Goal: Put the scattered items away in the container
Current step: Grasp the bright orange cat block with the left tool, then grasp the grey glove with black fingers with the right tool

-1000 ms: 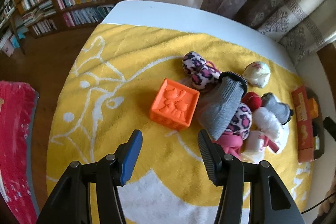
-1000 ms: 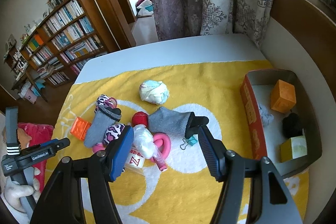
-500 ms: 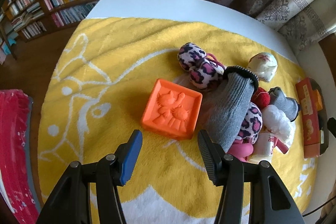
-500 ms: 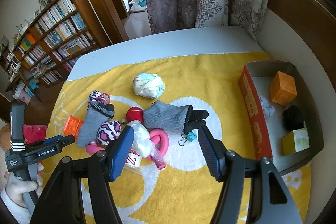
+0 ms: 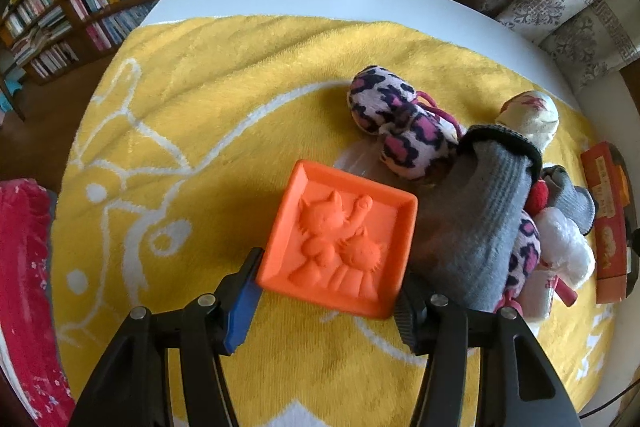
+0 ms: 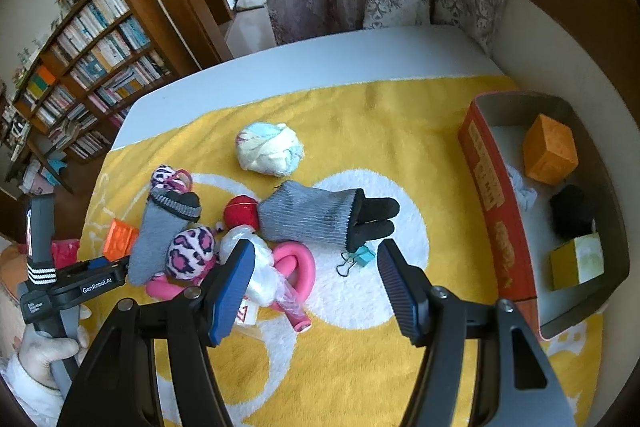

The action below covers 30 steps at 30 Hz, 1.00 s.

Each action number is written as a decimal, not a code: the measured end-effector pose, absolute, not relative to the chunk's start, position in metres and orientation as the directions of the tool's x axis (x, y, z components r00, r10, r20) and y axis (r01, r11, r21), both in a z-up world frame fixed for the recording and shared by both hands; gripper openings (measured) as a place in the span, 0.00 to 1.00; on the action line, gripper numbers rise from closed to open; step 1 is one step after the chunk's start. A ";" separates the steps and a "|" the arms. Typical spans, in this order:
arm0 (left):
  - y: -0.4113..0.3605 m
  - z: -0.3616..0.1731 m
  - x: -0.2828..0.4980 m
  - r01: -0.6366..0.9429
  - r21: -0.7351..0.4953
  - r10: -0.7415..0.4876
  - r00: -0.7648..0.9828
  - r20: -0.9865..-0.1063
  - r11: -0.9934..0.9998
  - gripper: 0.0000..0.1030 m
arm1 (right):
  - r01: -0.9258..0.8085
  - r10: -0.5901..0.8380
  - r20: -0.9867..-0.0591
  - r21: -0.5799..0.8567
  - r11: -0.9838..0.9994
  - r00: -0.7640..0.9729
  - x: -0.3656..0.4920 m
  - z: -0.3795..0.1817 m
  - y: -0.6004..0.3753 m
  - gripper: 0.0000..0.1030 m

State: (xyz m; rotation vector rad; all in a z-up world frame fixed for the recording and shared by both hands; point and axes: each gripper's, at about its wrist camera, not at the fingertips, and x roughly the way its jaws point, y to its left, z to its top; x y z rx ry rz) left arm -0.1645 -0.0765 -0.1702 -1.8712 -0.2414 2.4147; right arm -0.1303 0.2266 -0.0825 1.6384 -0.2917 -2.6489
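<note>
The left gripper (image 5: 328, 291) is opening, with the orange block (image 5: 340, 243) on the yellow mat (image 5: 224, 115) between its jaws. The right gripper (image 6: 316, 279) stands wide and empty above the teal clip (image 6: 358, 259); the container (image 6: 492, 195) is at the mat's right edge.

My left gripper (image 5: 328, 291) straddling the block (image 5: 340, 243), sock (image 5: 480, 223) just right of it, plush toy (image 5: 396, 123) behind, box (image 6: 500, 211) at the cloth's (image 6: 360, 115) right edge with cubes (image 6: 550, 155) inside, my right gripper (image 6: 316, 279) above the binder clip (image 6: 356, 261).
</note>
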 end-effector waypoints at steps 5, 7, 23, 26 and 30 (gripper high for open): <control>-0.080 -0.176 -0.170 0.045 -0.201 0.184 -0.255 -0.949 -0.978 0.58 | -0.104 -0.105 -0.895 0.165 -0.981 -0.433 -0.141 -0.092 0.230 0.69; -0.081 -0.177 -0.170 0.042 -0.212 0.194 -0.263 -0.945 -0.976 0.58 | -0.106 -0.106 -0.898 0.166 -0.980 -0.427 -0.146 -0.098 0.231 0.71; -0.097 -0.160 -0.160 0.104 -0.250 0.208 -0.304 -0.930 -0.963 0.56 | -0.223 -0.161 -0.924 0.248 -0.943 -0.347 -0.185 -0.148 0.248 0.82; -0.100 -0.153 -0.158 0.114 -0.251 0.204 -0.315 -0.927 -0.961 0.56 | -0.208 -0.166 -0.926 0.246 -0.947 -0.339 -0.193 -0.150 0.242 0.85; -0.103 -0.140 -0.155 0.119 -0.246 0.195 -0.333 -0.923 -0.962 0.56 | -0.197 -0.195 -0.926 0.268 -0.943 -0.324 -0.202 -0.158 0.238 0.90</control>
